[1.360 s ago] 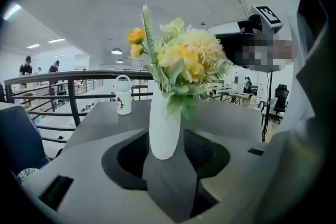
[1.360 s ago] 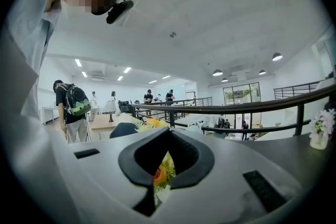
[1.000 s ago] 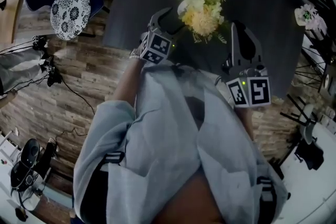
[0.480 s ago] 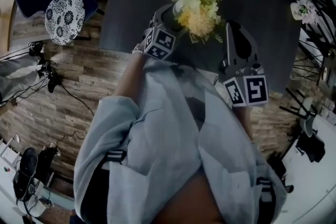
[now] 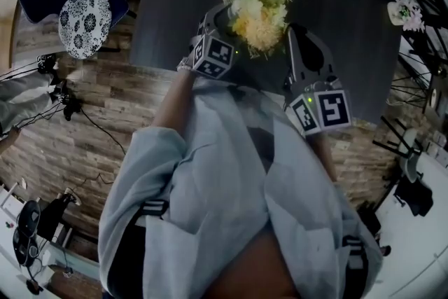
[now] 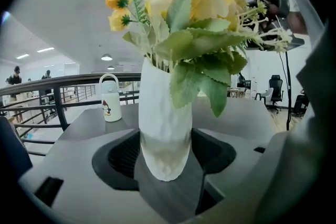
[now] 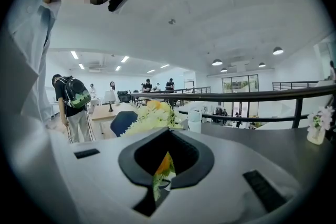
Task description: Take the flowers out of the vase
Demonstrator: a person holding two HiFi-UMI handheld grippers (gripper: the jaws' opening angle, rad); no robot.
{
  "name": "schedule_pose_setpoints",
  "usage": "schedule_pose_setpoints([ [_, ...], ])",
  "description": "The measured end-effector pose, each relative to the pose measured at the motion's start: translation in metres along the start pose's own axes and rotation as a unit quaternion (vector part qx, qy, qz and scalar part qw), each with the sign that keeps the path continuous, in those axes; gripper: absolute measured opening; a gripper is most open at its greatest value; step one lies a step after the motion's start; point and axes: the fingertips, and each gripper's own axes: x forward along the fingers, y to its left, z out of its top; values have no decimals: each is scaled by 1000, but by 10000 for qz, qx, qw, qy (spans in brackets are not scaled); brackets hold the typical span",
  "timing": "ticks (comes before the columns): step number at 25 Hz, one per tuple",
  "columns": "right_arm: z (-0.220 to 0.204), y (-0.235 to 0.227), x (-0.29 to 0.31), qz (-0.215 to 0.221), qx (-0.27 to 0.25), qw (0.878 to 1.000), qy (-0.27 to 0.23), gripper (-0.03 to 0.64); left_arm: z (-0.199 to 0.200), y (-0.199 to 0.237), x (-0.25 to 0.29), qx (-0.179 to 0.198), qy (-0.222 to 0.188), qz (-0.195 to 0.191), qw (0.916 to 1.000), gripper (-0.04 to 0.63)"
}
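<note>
Item: white vase (image 6: 163, 113), upright, long axis vertical, mouth up, standing between my left gripper (image 6: 165, 165) jaws, which have just been closing and now press its sides. Flowers (image 6: 194, 13) rise above them. My right gripper (image 7: 167, 157) is closed, and I can't tell if the green-orange scrap (image 7: 160, 173) in its slit is pinched. Beyond-left stands a bottle (image 6: 109, 98) with a penguin picture and no legible writing.

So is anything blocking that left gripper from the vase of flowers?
Nothing visible. The white vase already stands between the left gripper's jaws, which have just been closing against its sides; the flowers rise free above.
</note>
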Motion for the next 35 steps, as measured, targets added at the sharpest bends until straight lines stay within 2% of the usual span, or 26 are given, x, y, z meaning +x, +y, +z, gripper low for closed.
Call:
schedule_pose_setpoints([
  [8, 16, 6, -2, 360, -21, 9992, -148, 7, 0, 0, -1, -61, 23, 62, 10000, 305],
  [12, 20, 19, 4, 754, -421, 9963, 13, 171, 0, 1, -1, -66, 28, 75, 9999, 304],
  [16, 15, 31, 9, 929, -400, 9948, 113, 272, -2, 1, -1, -95, 42, 97, 9999, 304],
  [19, 12, 37, 7, 1014, -387, 9940, 135, 312, -3, 2, -1, -103, 53, 102, 9999, 304],
  [24, -5, 43, 11, 1120, -816, 9893, 455, 399, -2, 2, -1, -88, 68, 113, 9999, 304],
  [29, -20, 43, 30, 1131, -957, 9875, 545, 426, -2, 3, -1, -73, 73, 123, 9999, 302],
  [33, -30, 41, 40, 1074, -1230, 9844, 652, 420, -4, 3, -3, -48, 74, 140, 9999, 302],
  [35, -34, 40, 43, 1084, -1293, 9834, 669, 394, -4, 2, -2, -41, 79, 152, 9998, 301],
])
